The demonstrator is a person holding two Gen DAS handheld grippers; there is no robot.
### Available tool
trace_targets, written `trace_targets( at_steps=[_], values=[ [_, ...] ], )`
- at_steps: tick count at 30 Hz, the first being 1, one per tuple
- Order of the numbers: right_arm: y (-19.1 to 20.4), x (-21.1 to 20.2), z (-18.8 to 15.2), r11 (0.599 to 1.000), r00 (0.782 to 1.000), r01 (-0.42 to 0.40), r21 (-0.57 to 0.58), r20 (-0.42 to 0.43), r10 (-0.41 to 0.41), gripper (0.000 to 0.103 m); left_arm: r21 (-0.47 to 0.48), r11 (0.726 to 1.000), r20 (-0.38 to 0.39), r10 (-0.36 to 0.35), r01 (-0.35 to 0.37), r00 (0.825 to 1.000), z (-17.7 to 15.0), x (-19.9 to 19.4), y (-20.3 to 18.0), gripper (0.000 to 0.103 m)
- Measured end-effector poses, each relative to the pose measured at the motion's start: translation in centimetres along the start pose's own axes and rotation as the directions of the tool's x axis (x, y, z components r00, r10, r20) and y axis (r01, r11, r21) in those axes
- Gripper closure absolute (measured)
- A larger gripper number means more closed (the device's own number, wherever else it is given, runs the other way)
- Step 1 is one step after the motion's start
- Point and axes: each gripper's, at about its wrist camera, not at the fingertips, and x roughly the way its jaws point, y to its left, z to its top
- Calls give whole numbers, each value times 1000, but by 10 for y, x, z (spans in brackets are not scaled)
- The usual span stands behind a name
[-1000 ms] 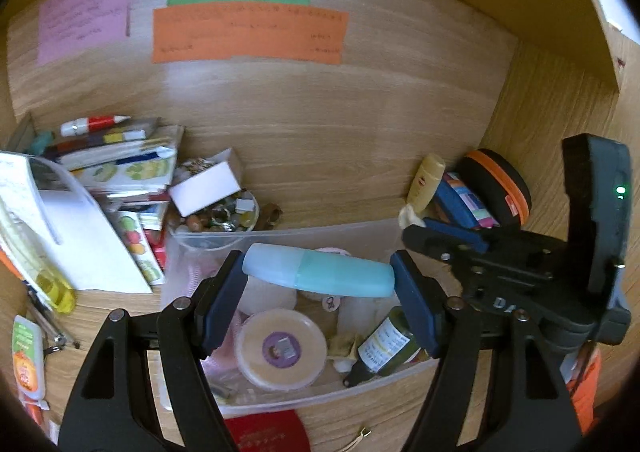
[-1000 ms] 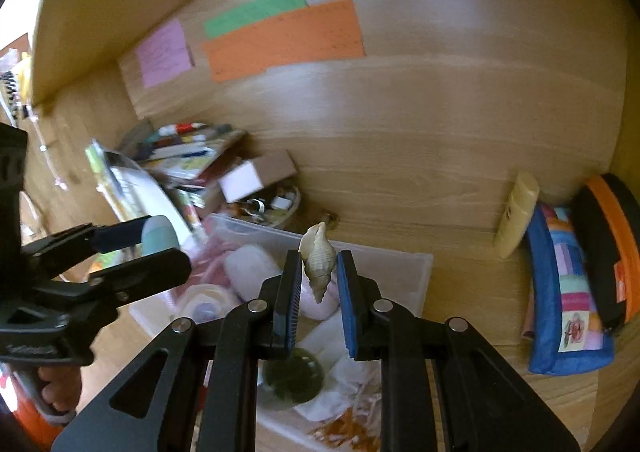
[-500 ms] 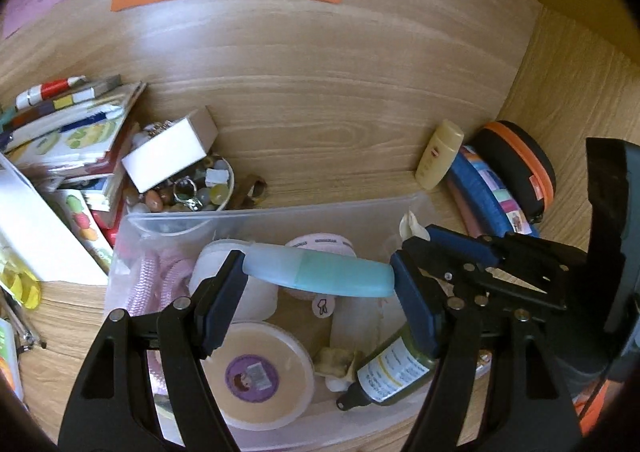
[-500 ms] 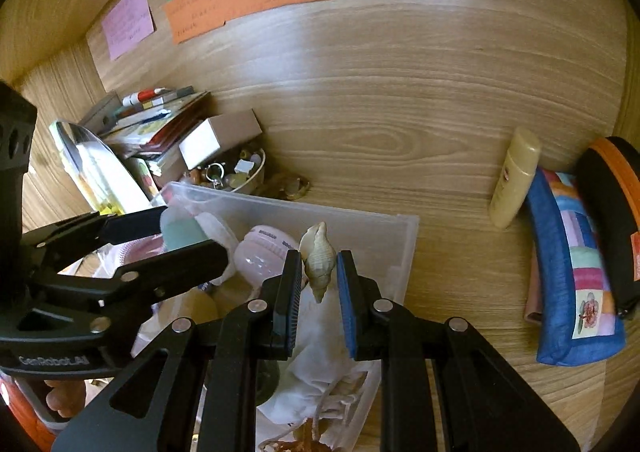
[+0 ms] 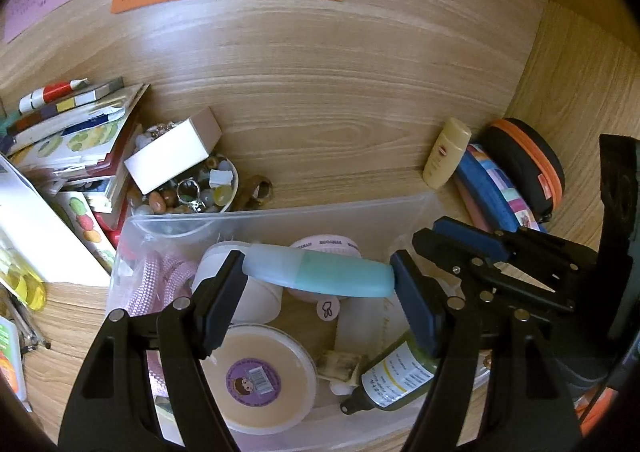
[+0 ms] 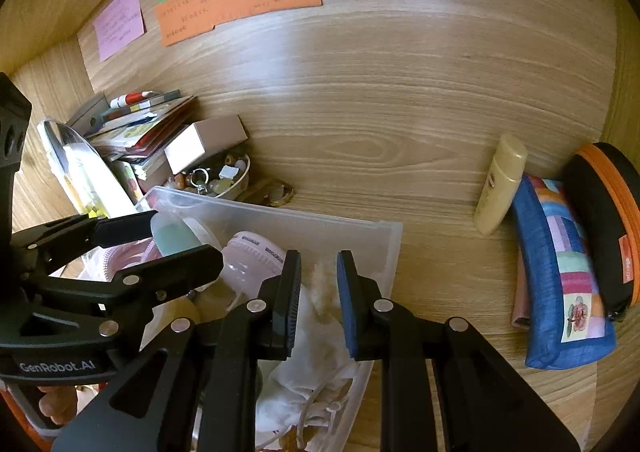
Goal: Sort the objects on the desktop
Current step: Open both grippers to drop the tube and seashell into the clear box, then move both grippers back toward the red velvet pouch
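1. Clear plastic bin [image 5: 280, 214]: the collecting point. It already holds a round tub with a purple label [image 5: 256, 372], a green bottle [image 5: 396, 376], pink cord [image 5: 168, 272] and white cloth [image 6: 316, 336]. Sorting is judged to be well under way.
2. Book stack [image 5: 80, 132]: left of the bin, outside it, and not yet dealt with.
3. Patchwork pouch [image 6: 560, 292] and black case [image 6: 600, 212]: right of the bin, lying against each other on the desk. It cannot be told whether they belong in the bin.
4. Left gripper [image 5: 318, 284]: above the bin's middle, fingers clamped end to end on the teal tube [image 5: 320, 276]. The tube is held crosswise over the contents and is not yet set down.
5. Right gripper [image 6: 318, 280]: above the bin's right part. Its jaws have just been opening and stand slightly apart. The seashell [image 6: 321, 292] shows blurred between them, apparently free of the pads and dropping toward the cloth.
6. Trinket dish [image 5: 192, 192]: just behind the bin's left corner, with a white box resting on it. Unsorted.
7. Cream bottle [image 5: 446, 156]: behind the bin's right corner, leaning on the pouch. Unsorted.
8. Assessment: two items are at the point of delivery, and the loose items around the bin remain.
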Motion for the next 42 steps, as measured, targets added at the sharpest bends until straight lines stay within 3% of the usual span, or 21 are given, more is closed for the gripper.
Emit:
trace_targets(
  at_steps=[5, 12, 20, 33, 42],
  values=[
    [-4, -4, 1, 1000, 1000, 6, 19, 14, -6, 64, -20, 1000, -6, -1, 1, 1000, 4, -2, 3, 30],
    [-4, -14, 2, 1000, 999, -1, 18, 47, 0, 47, -27, 1000, 3, 16, -16, 1000, 7, -15, 8, 29],
    [6, -24, 1, 1000, 997, -17, -11, 73, 17, 21, -33, 997, 49, 78, -76, 996, 1, -46, 17, 11],
    [40, -62, 4, 990, 990, -66, -126, 118, 81, 16, -33, 983, 112, 185, -182, 976, -43, -109, 35, 5],
    [72, -99, -19, 977, 984, -68, -202, 151, 99, 8, -45, 982, 39, 185, -183, 982, -88, -107, 52, 5]
  ],
)
